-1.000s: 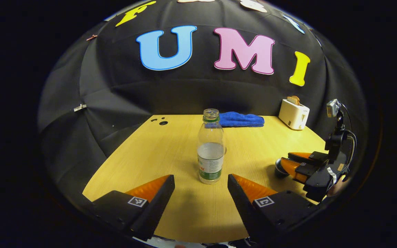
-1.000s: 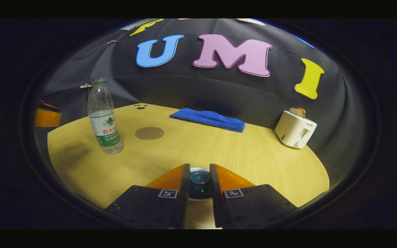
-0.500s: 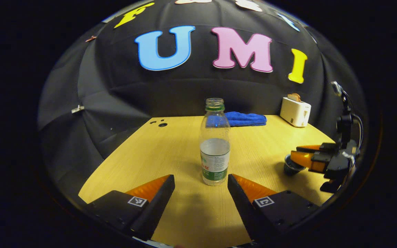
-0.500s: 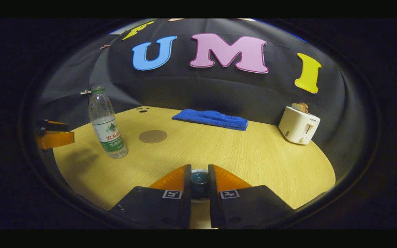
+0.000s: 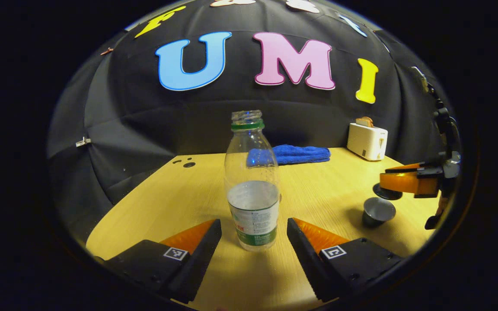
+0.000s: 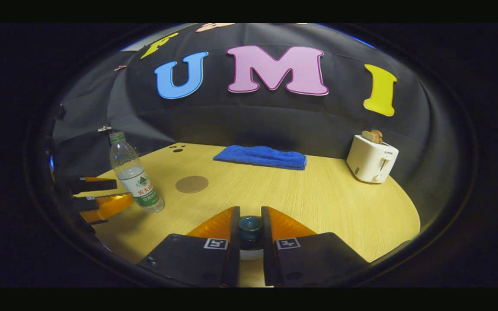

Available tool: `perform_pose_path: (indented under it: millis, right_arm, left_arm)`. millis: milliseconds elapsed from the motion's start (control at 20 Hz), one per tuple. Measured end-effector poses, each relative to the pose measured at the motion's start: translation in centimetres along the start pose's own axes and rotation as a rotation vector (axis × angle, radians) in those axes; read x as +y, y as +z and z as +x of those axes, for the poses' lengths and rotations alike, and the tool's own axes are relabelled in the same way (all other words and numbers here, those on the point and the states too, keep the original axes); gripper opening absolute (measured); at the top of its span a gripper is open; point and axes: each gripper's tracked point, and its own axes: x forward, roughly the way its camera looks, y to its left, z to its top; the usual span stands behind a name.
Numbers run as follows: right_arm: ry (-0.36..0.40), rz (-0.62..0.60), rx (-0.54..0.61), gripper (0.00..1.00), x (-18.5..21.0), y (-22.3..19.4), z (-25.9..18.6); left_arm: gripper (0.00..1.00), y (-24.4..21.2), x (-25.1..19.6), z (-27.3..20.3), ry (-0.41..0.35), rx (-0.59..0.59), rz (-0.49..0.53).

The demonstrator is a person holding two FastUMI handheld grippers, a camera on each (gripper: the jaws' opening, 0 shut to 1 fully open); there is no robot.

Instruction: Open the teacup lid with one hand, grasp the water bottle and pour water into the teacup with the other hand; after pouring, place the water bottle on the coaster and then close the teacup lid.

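Observation:
A clear, uncapped water bottle point(image 5: 253, 190) with a green-and-white label stands on the wooden table point(image 5: 180, 203), about a third full. My left gripper point(image 5: 253, 224) is open, its fingertips on either side of the bottle's base without touching it. To the right stands the small dark teacup point(image 5: 378, 211), uncovered. Above it my right gripper point(image 5: 404, 181) holds the dark lid point(image 5: 386, 191). In the right gripper view, my right gripper point(image 6: 250, 211) is shut on the lid's knob point(image 6: 250, 224). The bottle point(image 6: 136, 172) stands at the left, with the round brown coaster point(image 6: 192, 184) just beyond it.
A folded blue towel point(image 6: 261, 156) lies at the table's back edge. A white toaster point(image 6: 372, 158) with bread in it stands at the back right. Bare tabletop point(image 6: 318, 194) stretches between the coaster and the toaster.
My left gripper moved forward until the bottle stood between its fingertips. My right gripper lifted the lid up off the teacup, leaving the cup uncovered.

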Motion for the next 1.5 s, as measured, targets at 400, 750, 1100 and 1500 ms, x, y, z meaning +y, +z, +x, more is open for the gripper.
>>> perform_pose_path:
  millis: [400,750,1100,1500]
  right_arm:
    - [-0.011,0.038,0.0,0.25,-0.8,0.2,-1.2]
    - [-0.026,0.058,-0.001,0.25,-1.9,0.1,-1.9]
    - [-0.065,0.081,-0.013,0.2,-4.6,0.2,-2.5]
    - [-0.121,0.104,-0.016,0.19,-9.2,-1.0,-4.2]
  left_arm:
    - [0.95,2.1,0.1,5.4,-0.035,-0.113,0.006]
    - [0.81,1.9,-0.7,6.4,-0.061,-0.106,0.002]
    - [0.76,2.7,-1.1,6.0,-0.026,-0.061,0.227]
    - [0.75,2.9,-4.3,5.2,-0.019,-0.053,0.648]
